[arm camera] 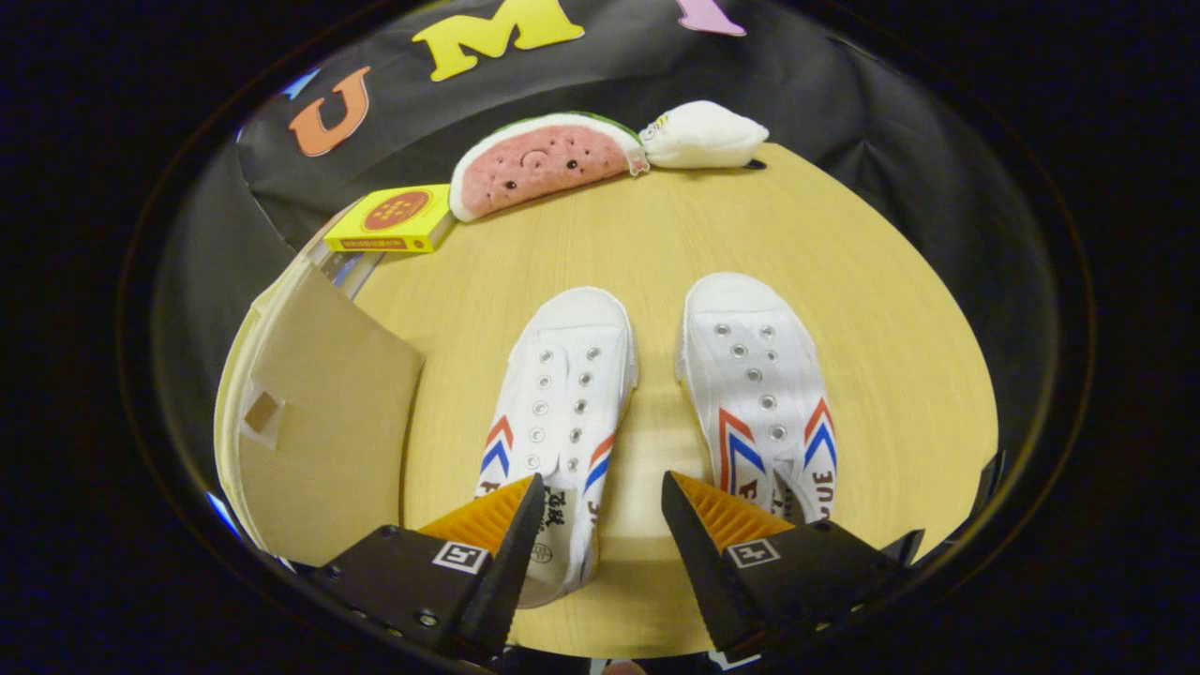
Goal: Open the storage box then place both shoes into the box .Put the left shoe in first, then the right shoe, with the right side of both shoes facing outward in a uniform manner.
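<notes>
Two white canvas shoes with red and blue chevrons lie side by side on the wooden table, toes pointing away from me. The left shoe has its heel under my left finger; the right shoe reaches under my right finger. My gripper hovers open above the heels, with bare table showing in the gap between the fingers. The storage box stands to the left of the shoes, showing a tan cardboard-coloured panel with a small square tab. I cannot tell whether it is open.
Along the far edge of the table lie a yellow flat box, a watermelon-slice plush and a white plush. Bare table lies between the shoes and those items and to the right of the right shoe.
</notes>
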A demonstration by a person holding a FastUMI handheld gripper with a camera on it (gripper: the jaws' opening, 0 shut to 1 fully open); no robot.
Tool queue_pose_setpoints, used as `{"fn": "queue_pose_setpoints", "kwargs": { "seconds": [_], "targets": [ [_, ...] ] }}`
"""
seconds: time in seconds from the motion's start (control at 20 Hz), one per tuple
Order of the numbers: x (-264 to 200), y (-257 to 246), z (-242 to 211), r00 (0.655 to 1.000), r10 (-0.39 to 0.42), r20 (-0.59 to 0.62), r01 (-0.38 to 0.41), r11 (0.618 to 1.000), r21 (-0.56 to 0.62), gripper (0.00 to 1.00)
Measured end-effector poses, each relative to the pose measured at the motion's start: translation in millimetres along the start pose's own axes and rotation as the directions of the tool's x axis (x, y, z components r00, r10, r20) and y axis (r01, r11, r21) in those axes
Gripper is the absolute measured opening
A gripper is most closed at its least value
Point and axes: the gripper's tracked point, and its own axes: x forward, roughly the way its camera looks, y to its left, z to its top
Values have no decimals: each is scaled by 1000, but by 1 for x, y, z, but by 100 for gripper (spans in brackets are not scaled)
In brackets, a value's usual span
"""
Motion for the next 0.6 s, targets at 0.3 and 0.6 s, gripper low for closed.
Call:
{"fn": "queue_pose_setpoints", "kwargs": {
  "seconds": [0.3,0.6],
  "targets": [
    [15,14,1,994,86,-72,-82,995,56,45],
    [5,14,3,991,108,-72,-104,992,67,0]
  ]
}}
